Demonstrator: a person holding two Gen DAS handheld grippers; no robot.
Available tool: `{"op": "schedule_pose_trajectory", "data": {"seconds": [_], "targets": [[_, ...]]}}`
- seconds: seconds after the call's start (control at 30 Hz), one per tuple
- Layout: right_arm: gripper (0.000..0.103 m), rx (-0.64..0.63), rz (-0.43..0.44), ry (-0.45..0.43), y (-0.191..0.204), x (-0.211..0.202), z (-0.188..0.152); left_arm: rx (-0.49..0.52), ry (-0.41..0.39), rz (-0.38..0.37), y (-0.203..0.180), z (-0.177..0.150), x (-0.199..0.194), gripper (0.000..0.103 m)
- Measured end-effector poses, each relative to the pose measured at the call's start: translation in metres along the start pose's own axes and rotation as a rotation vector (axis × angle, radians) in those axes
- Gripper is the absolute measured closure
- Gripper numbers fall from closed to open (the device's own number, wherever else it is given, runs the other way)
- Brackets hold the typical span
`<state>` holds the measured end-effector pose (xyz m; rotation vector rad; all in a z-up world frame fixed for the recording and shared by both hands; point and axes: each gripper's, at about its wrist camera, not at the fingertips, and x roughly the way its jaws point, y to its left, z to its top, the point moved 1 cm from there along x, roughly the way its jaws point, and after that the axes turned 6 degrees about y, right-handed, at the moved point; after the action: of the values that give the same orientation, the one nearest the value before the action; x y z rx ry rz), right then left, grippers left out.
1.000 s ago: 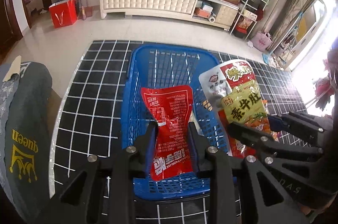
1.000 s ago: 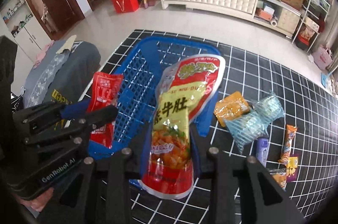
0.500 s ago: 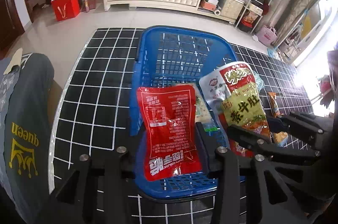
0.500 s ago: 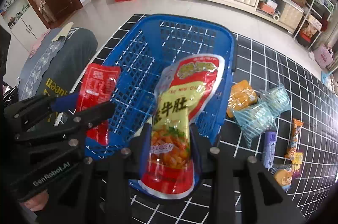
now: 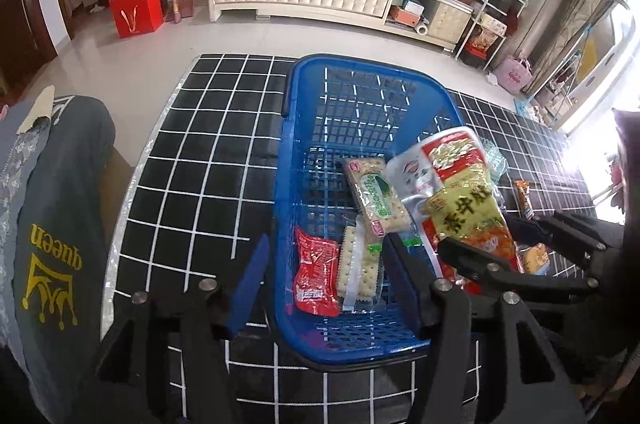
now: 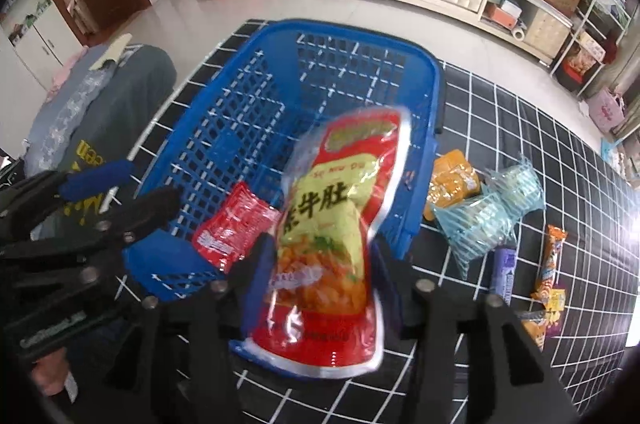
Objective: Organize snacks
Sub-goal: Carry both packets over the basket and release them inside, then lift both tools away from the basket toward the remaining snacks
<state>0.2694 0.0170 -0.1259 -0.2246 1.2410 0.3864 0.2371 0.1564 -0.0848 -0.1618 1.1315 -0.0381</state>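
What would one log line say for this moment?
left gripper: open, empty | red packet: lying in blue basket | right gripper: shut on yellow-red pouch, above basket

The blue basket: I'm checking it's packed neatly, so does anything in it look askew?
Yes. In the blue basket, one green cracker pack lies tilted, propped across the flat cracker pack. The red packet leans against the left wall. The right claw holds the red-and-yellow pouch above the near rim.

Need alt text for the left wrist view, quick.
The open left hand-held gripper hovers over a blue plastic lattice basket holding a red foil packet and cracker packs, on a black grid mat.
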Motion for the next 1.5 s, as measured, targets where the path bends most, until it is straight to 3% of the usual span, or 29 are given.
{"op": "schedule_pose_trajectory", "data": {"seconds": [0.2,0.27,0.63,0.8,0.9,1.13,1.5], "targets": [[0.039,-0.019,0.009,-0.017,0.003,-0.010,-0.007,0.015,-0.006,0.017,-0.001,-0.005,-0.004,0.046],[0.030,-0.028,-0.023,-0.028,0.003,-0.016,-0.008,0.014,-0.010,0.019,-0.002,-0.005,-0.007,0.046],[0.027,0.014,-0.039,-0.110,-0.032,-0.064,-0.025,0.051,-0.048,0.025,-0.024,-0.009,-0.030,0.046],[0.026,0.050,-0.043,-0.139,-0.057,-0.084,-0.036,0.090,-0.065,0.014,-0.051,-0.009,-0.041,0.046],[0.026,0.070,-0.052,-0.151,-0.071,-0.092,-0.042,0.123,-0.081,0.014,-0.072,-0.008,-0.046,0.036],[0.024,0.119,-0.060,-0.178,-0.112,-0.108,-0.059,0.190,-0.091,0.006,-0.120,-0.007,-0.049,0.032],[0.011,0.218,-0.063,-0.208,-0.191,-0.112,-0.089,0.338,-0.047,0.020,-0.203,-0.004,-0.018,0.026]]}}
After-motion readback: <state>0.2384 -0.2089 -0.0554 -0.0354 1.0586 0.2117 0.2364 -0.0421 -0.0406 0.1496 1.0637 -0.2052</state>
